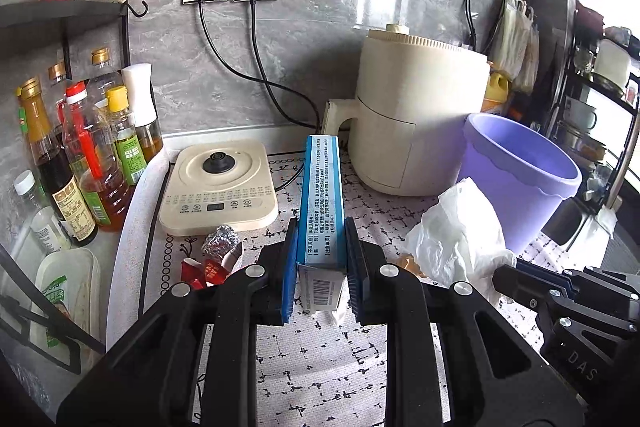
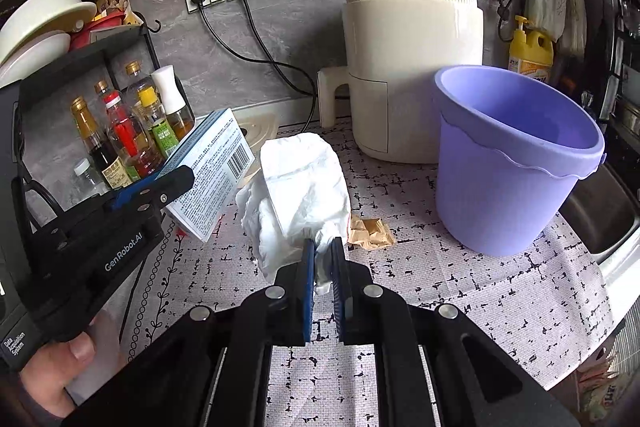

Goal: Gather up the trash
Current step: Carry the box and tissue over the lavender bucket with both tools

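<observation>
Both loads lifted off tabletop [image 2: 480, 291]: left claw [image 1: 322, 267] clamps blue box [image 1: 322, 187], right claw [image 2: 322, 267] pinches white tissue [image 2: 304, 179]. Next: carry over purple bucket [image 2: 520, 163], release.

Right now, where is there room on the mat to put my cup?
Bare mat lies in front of the purple bucket. It is crowded by the induction cooker, with foil ball and red wrappers.

The left gripper [image 2: 176, 183], at nine o'clock in the right wrist view, reads "GenRobot.AI" and "Data Acquisition System". The right gripper [image 1: 504, 277], at four o'clock in the left view, shows "DAS".
</observation>
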The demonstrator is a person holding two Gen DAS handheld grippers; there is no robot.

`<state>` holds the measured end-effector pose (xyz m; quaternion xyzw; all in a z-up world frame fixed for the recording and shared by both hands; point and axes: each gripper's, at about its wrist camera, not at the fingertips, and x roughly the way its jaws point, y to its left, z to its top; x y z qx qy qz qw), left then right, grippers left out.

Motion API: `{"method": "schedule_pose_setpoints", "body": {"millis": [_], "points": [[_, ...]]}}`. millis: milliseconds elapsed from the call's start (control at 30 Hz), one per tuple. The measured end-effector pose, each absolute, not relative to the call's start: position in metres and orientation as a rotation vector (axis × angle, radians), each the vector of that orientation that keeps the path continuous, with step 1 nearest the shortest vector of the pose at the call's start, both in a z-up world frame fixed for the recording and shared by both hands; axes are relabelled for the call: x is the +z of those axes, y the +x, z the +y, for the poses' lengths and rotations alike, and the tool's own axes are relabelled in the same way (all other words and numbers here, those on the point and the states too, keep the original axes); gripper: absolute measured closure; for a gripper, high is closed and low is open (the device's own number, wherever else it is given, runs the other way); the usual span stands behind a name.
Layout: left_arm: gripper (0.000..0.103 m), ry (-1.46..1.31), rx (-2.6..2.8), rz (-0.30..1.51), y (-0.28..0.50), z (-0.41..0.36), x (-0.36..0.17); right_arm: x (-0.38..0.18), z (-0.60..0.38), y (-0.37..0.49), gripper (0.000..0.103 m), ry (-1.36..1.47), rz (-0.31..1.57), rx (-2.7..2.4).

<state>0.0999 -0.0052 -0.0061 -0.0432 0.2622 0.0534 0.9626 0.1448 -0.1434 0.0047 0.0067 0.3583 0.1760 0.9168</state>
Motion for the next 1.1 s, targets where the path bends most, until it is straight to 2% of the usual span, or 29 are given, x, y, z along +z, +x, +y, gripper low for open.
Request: {"method": "schedule_pose_setpoints", "body": {"millis": [600, 1000, 1100], "points": [[0.082, -0.035, -0.062, 0.431, 0.139, -0.071, 0.035, 0.056, -0.22, 0.156, 0.094, 0.091, 0.596, 0.182], [0.082, -0.011, -0.174, 0.408, 0.181, -0.11, 0.047, 0.061, -0.262, 0.188, 0.093, 0.129, 0.571, 0.077], [0.082, -0.008, -0.193, 0.402, 0.19, -0.118, 0.049, 0.061, -0.269, 0.199, 0.088, 0.122, 0.565, 0.044]]}}
